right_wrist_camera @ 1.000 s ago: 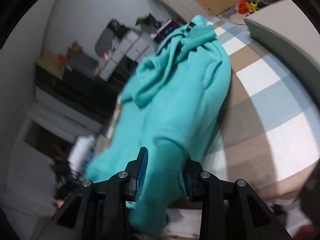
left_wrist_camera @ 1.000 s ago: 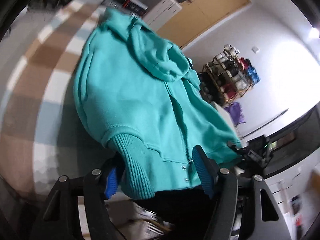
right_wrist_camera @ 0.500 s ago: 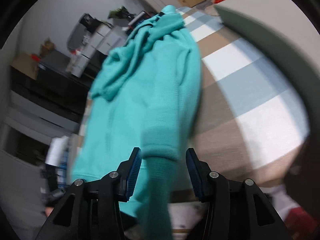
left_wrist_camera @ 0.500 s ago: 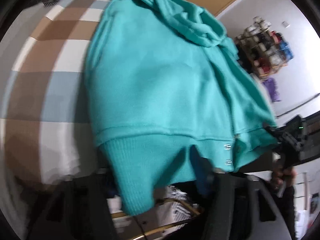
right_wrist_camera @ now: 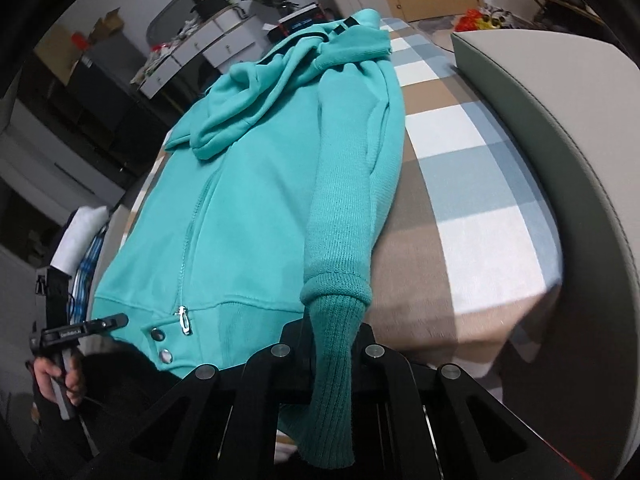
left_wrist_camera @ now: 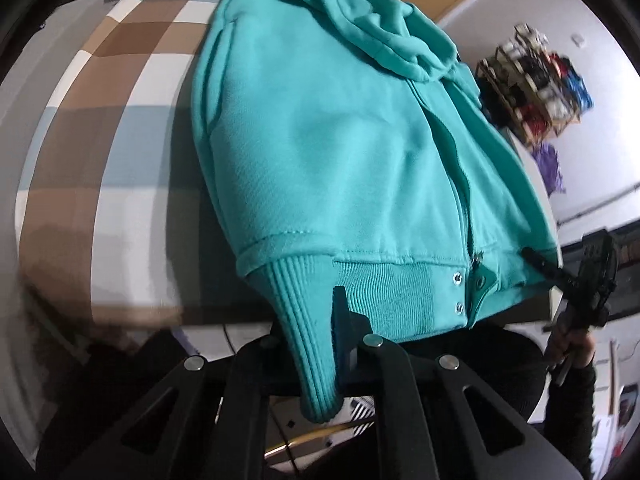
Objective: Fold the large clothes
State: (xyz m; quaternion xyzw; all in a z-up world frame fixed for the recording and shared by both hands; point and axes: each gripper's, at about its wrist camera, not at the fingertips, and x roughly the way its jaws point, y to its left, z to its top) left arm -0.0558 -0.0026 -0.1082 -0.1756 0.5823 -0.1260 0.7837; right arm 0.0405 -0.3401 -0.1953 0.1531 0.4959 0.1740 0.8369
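Both my grippers have just been closing on ribbed cuffs that a second ago only hung between parted jaws. My left gripper [left_wrist_camera: 316, 344] now pinches the left sleeve cuff [left_wrist_camera: 308, 332]; my right gripper [right_wrist_camera: 332, 344] pinches the right sleeve cuff [right_wrist_camera: 334, 340]. Between them the teal zip hoodie [left_wrist_camera: 328, 152] lies front-up on the checked bedspread [left_wrist_camera: 100, 128], hem at the near edge.
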